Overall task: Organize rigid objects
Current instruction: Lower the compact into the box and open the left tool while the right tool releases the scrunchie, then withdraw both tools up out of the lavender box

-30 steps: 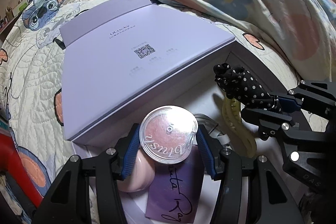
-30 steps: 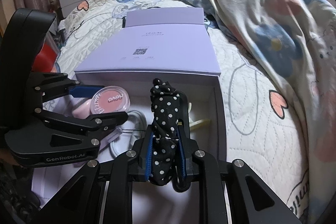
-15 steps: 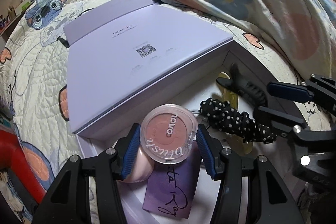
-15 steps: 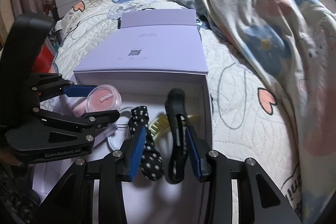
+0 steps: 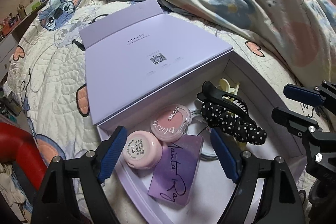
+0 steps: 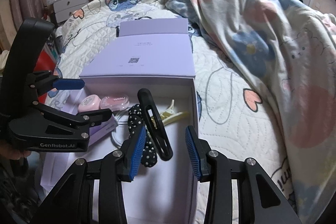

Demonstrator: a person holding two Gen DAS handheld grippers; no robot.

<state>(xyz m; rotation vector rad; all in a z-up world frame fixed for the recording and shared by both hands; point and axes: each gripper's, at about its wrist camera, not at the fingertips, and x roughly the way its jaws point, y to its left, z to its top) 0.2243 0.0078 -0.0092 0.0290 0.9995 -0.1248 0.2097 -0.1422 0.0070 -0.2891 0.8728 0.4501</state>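
Observation:
An open lavender box (image 5: 260, 87) lies on the bed, its lid (image 5: 151, 64) folded back. Inside it a round blush compact (image 5: 171, 122) rests beside a pink jar (image 5: 142, 150) and a purple card (image 5: 178, 169). My left gripper (image 5: 168, 152) hovers over them, its jaws opening, and the pads touch nothing. A black hair clip (image 6: 155, 125), a polka-dot bow (image 6: 134, 117) and a yellow clip (image 6: 174, 115) lie at the right side of the box (image 6: 194, 102). My right gripper (image 6: 166, 152) is open above them. The black clip lies loose between its fingers.
A crumpled patterned blanket (image 6: 273, 35) is heaped to the right and behind. The quilted bedspread (image 5: 52, 77) surrounds the box. A white cable (image 5: 206, 153) coils in the box. White drawers (image 6: 69, 3) stand beyond the bed, and a red object (image 5: 21, 144) sits at the left.
The left gripper opened and let go of the blush compact, which now lies in the box. The right gripper released the bow and clip into the box. Both grippers drew up and back.

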